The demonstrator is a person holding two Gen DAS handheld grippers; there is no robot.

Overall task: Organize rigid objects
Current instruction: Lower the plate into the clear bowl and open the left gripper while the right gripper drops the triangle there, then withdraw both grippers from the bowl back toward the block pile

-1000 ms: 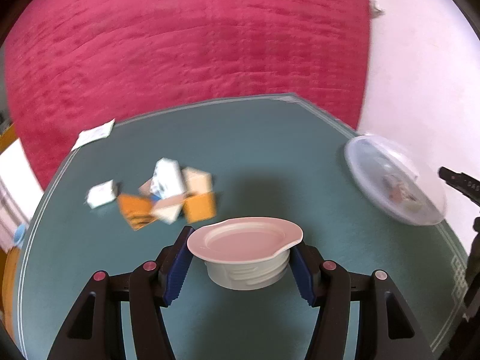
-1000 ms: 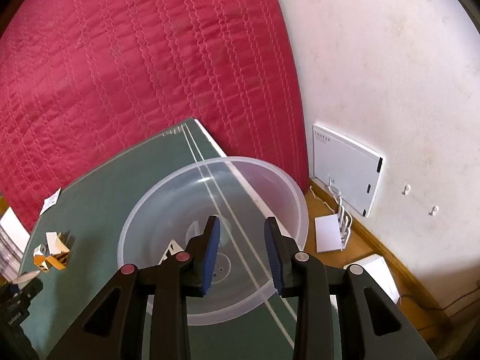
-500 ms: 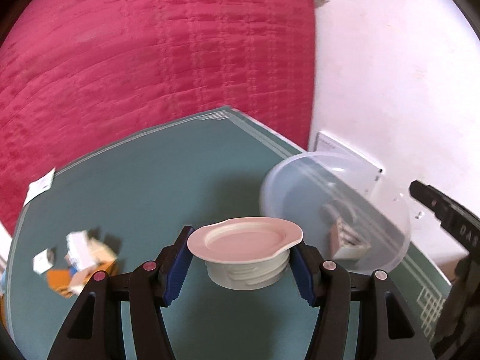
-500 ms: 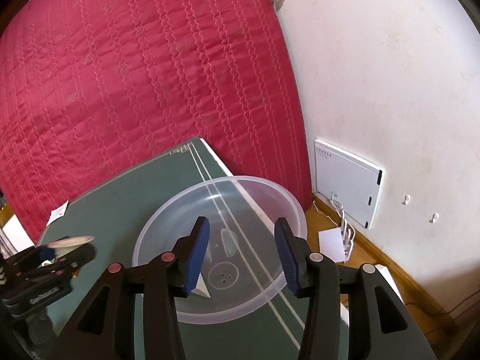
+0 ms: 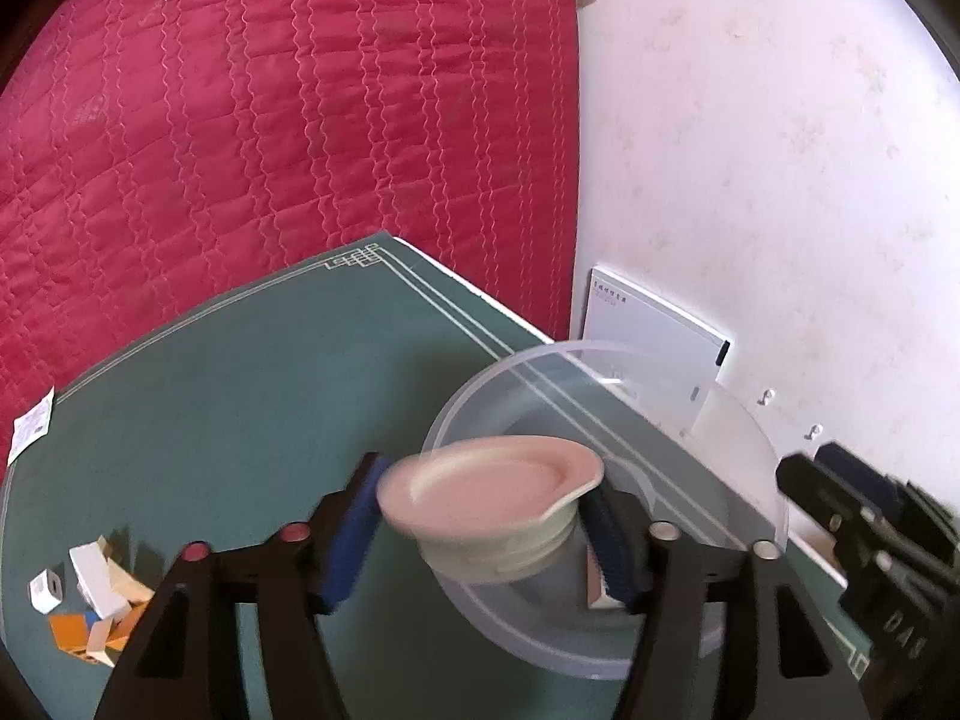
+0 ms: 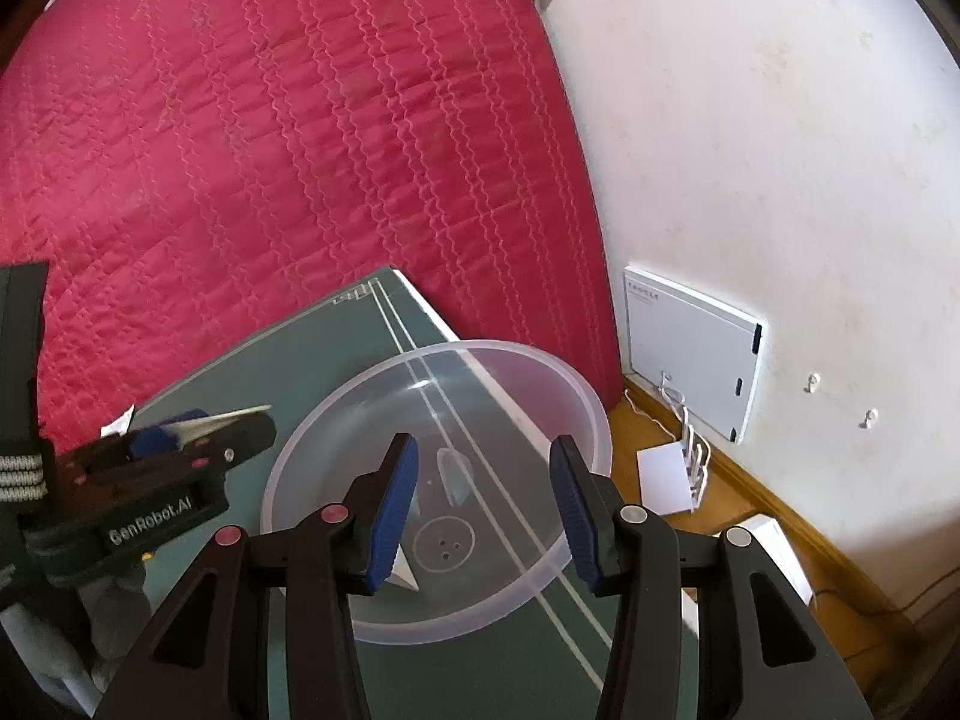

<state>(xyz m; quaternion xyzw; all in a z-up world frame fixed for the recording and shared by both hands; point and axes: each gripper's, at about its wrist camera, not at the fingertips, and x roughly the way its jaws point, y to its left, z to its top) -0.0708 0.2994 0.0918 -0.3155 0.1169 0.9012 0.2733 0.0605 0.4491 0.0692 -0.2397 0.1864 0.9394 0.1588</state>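
Observation:
A white screw lid [image 5: 492,480] with a wide flange, blurred, hangs over the clear plastic bowl [image 5: 750,438] on the green table [image 5: 240,390]. It sits between the fingers of my left gripper [image 5: 483,483], whose jaws are opening; the blue pads stand off its threaded body. A small white piece [image 6: 403,570] lies inside the bowl [image 6: 540,360]. My right gripper [image 6: 483,444] hovers open over the bowl's near side with nothing between its fingers. In the right wrist view the left gripper [image 6: 180,438] comes in from the left, showing the lid edge-on [image 6: 231,416].
Several small white and orange boxes [image 5: 90,594] lie heaped at the table's left, a paper slip [image 5: 30,429] beyond them. A red quilt [image 5: 270,120] hangs behind the table. To the right are a wall panel [image 6: 690,348], a white box [image 6: 663,471] with cables and wooden floor.
My left gripper swung right from the box pile to over the bowl with the lid, then its jaws widened and the lid came loose. My right gripper went from nearly shut to open.

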